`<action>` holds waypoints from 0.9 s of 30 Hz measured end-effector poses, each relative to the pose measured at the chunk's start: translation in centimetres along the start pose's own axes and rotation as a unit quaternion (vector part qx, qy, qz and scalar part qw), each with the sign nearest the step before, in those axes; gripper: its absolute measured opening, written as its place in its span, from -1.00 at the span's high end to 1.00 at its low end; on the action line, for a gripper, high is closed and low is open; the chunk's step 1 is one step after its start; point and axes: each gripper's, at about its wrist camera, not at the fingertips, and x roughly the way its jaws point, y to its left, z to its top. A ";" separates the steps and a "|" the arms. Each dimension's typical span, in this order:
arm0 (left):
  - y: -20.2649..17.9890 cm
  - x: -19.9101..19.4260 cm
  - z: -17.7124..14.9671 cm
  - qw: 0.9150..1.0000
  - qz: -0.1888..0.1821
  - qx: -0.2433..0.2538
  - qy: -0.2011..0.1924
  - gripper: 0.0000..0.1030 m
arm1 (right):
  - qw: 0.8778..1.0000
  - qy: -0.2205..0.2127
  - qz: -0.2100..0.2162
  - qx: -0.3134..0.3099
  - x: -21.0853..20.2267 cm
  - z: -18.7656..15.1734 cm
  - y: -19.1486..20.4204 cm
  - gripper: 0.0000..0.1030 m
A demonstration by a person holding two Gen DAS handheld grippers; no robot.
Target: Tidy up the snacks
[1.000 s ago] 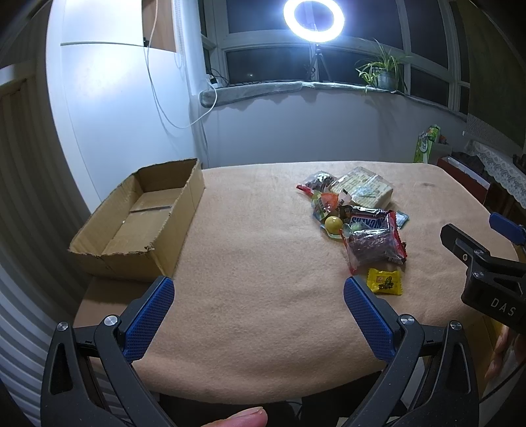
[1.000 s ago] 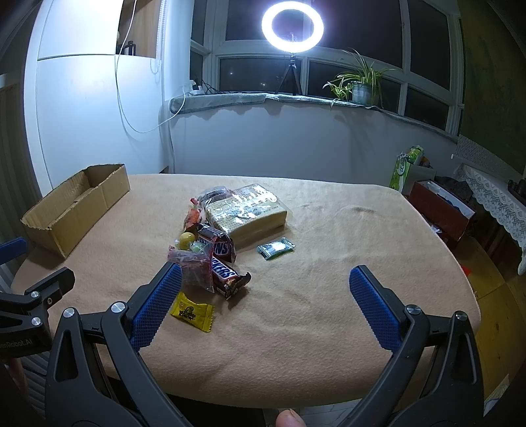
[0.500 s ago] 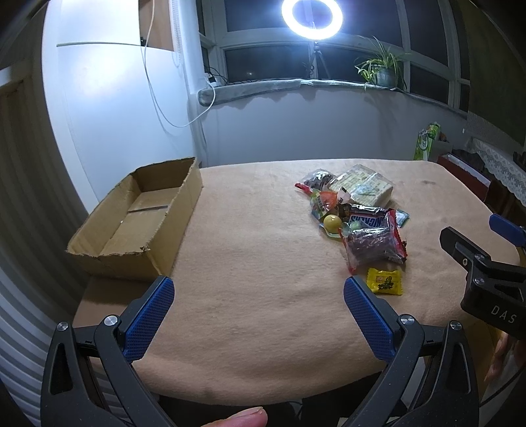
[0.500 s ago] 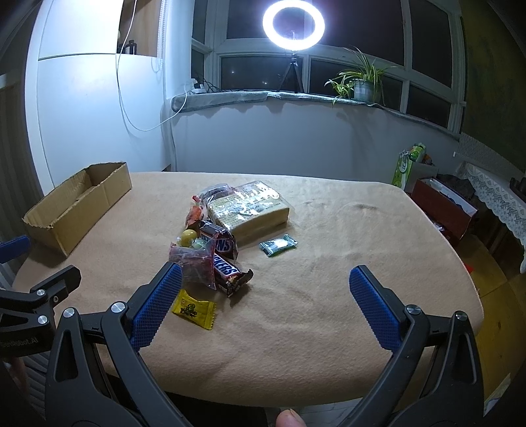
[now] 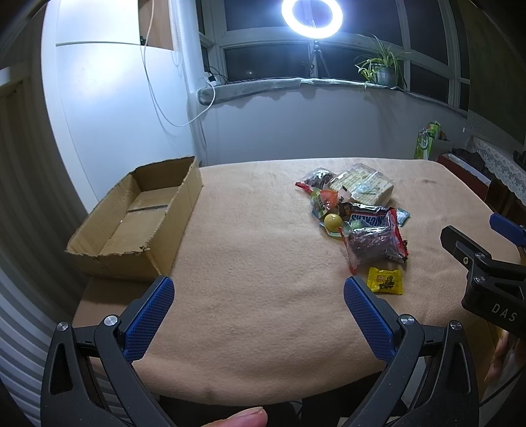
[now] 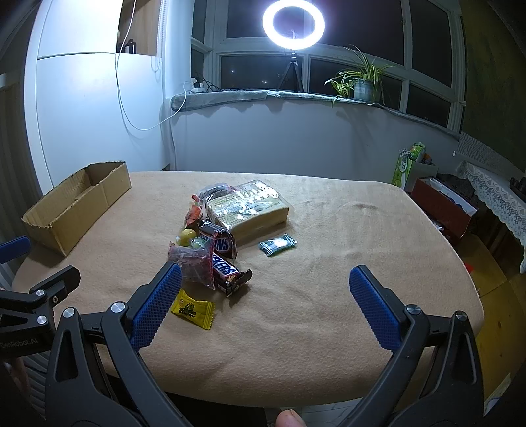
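A heap of snacks lies mid-table: a large clear-wrapped biscuit pack [image 6: 250, 210], two Snickers bars [image 6: 223, 264], a dark red bag [image 5: 374, 244], a yellow ball [image 5: 332, 221], a small green packet [image 6: 277, 244] and a yellow candy packet [image 5: 385, 280]. An open, empty cardboard box [image 5: 138, 216] stands on the table's left side. My left gripper [image 5: 258, 297] hovers open over the near edge, between box and heap. My right gripper [image 6: 264, 289] is open too, with the yellow candy packet [image 6: 194, 308] just beside its left finger. Neither holds anything.
A beige cloth covers the table [image 5: 263, 262]. The other gripper's body shows at the frame edge in each wrist view. A ring light [image 6: 293, 24], a plant and a window sill stand behind; boxes and a lace-covered stand [image 6: 493, 193] are to the right.
Both grippers have drifted slightly forward and lower over the table. The snacks and the box have not moved.
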 end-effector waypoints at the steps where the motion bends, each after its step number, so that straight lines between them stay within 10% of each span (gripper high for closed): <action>1: 0.0 0.0 0.0 1.000 0.000 0.000 0.001 -0.99 | 1.000 0.001 0.000 0.001 0.0 0.0 0.0 -1.00; 13: 0.3 0.6 0.0 1.000 -0.003 -0.007 0.005 -0.99 | 1.000 0.018 -0.003 0.007 1.4 -0.4 -1.7 -1.00; 22: 1.7 6.6 -1.9 0.993 -0.085 -0.059 0.063 -0.99 | 0.994 0.100 -0.003 0.035 6.0 -5.1 -5.4 -1.00; 27: 0.9 8.7 -3.2 0.991 -0.091 -0.043 0.094 -0.99 | 0.997 0.077 0.003 0.014 5.9 -6.2 -5.4 -1.00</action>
